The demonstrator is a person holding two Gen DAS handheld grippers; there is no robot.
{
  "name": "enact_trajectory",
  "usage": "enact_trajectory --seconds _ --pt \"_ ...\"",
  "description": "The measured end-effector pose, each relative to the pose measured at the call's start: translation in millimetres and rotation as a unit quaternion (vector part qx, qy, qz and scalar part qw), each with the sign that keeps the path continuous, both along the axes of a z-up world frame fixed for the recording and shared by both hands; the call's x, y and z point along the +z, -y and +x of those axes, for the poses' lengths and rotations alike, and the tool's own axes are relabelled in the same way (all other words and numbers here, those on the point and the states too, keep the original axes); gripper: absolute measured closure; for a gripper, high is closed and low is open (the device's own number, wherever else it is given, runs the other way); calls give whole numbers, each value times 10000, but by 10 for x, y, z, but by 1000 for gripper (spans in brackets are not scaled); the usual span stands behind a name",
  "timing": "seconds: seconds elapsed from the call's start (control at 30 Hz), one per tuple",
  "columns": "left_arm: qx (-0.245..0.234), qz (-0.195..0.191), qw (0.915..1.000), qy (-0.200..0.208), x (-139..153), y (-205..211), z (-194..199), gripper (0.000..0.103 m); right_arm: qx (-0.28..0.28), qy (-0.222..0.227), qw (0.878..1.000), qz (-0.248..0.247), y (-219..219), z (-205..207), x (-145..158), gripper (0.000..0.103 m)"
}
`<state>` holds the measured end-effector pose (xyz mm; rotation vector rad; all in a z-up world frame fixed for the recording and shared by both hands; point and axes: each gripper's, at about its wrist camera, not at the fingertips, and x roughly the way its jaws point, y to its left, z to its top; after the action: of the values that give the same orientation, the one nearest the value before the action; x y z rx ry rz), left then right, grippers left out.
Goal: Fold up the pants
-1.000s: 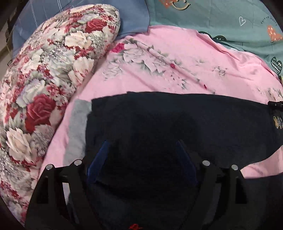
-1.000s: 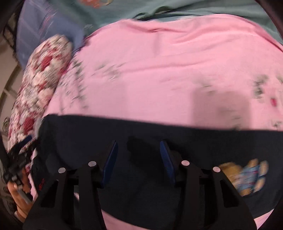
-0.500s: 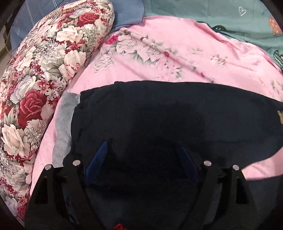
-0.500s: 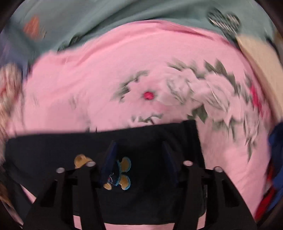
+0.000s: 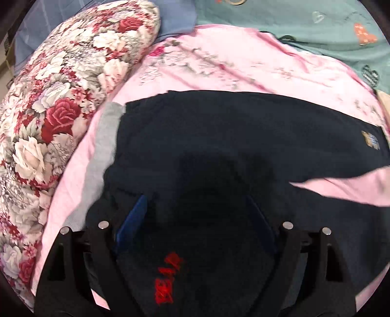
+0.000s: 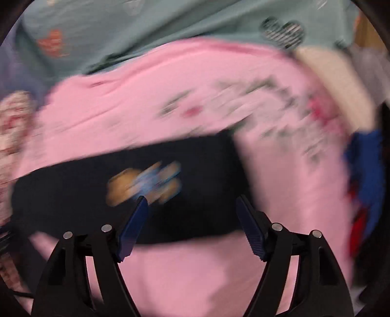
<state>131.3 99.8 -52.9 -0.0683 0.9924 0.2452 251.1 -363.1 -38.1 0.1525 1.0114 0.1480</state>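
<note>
Dark navy pants (image 5: 231,136) lie flat across a pink floral sheet (image 5: 219,68). Red embroidery (image 5: 168,280) and a grey inner band (image 5: 104,136) mark the end under my left gripper (image 5: 196,198), which hovers open over the cloth with nothing pinched. In the blurred right wrist view, the other end of the pants (image 6: 73,190) carries a yellow and blue cartoon patch (image 6: 146,185). My right gripper (image 6: 191,198) hangs just over that end; its jaws are opening, with cloth under them but none gripped.
A big rolled quilt with red and white roses (image 5: 61,97) lies along the left of the pants. A teal sheet with hearts (image 5: 292,22) lies beyond the pink one. Blue and red cloth (image 6: 365,183) and a cream item (image 6: 329,73) sit at the far right.
My right gripper swept along the pants to the end with the cartoon patch, and its jaws spread wider. The left gripper drew back a little, so the red embroidery now shows between its fingers.
</note>
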Motion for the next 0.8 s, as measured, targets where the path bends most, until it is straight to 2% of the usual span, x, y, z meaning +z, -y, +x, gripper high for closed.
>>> enact_trajectory --seconds 0.03,0.1,0.13,0.23,0.33,0.37,0.43,0.47,0.5,0.53,0.6,0.63,0.7,0.73,0.8 --pt "-67 -30 10000 18 9 47 -48 19 156 -145 9997 115 -236 -47 -30 27" --pt "-177 -94 9998 39 10 139 -118 18 860 -364 9944 494 -639 -362 -92 27" --pt "-305 -160 9994 6 -5 217 -159 18 1228 -447 9887 730 -793 -537 -110 27" --pt "-607 -286 9977 -111 -88 401 -214 18 1747 -744 9735 1273 -1147 -741 -221 27" --pt "-762 -11 9962 -418 -266 526 -254 17 2106 -875 9651 1289 -1424 -770 -328 27" --pt "-751 -19 9965 -376 -292 498 -292 13 2218 -912 9623 1283 -1485 -758 -360 27" --pt "-639 -88 9971 -402 -300 400 -347 11 2306 -1097 9594 1196 -1479 -763 -463 27" --pt "-561 -134 9974 -426 -300 343 -359 11 2209 -1079 9617 1212 -1336 -749 -449 27" --pt "-469 -171 9977 -452 -295 290 -360 11 1941 -1032 9704 1004 -1134 -697 -427 27" --pt "-408 -229 9978 -462 -283 254 -353 12 1549 -872 9819 654 -865 -670 -376 26" --pt "-311 -389 9980 -385 -221 236 -325 12 786 -746 9939 221 -331 -636 -361 26" --pt "-362 -510 9977 -265 -160 282 -300 12 335 -759 9965 116 -99 -630 -332 26" --pt "-619 -556 9965 -99 -51 473 -210 12 -669 -540 9936 -732 165 -670 -205 25" --pt "-704 -530 9961 -42 -16 571 -163 12 -824 -419 9923 -823 157 -701 -151 24" --pt "-1040 -609 9927 17 19 861 -2 12 -19 -352 9984 446 -93 -731 -70 22"
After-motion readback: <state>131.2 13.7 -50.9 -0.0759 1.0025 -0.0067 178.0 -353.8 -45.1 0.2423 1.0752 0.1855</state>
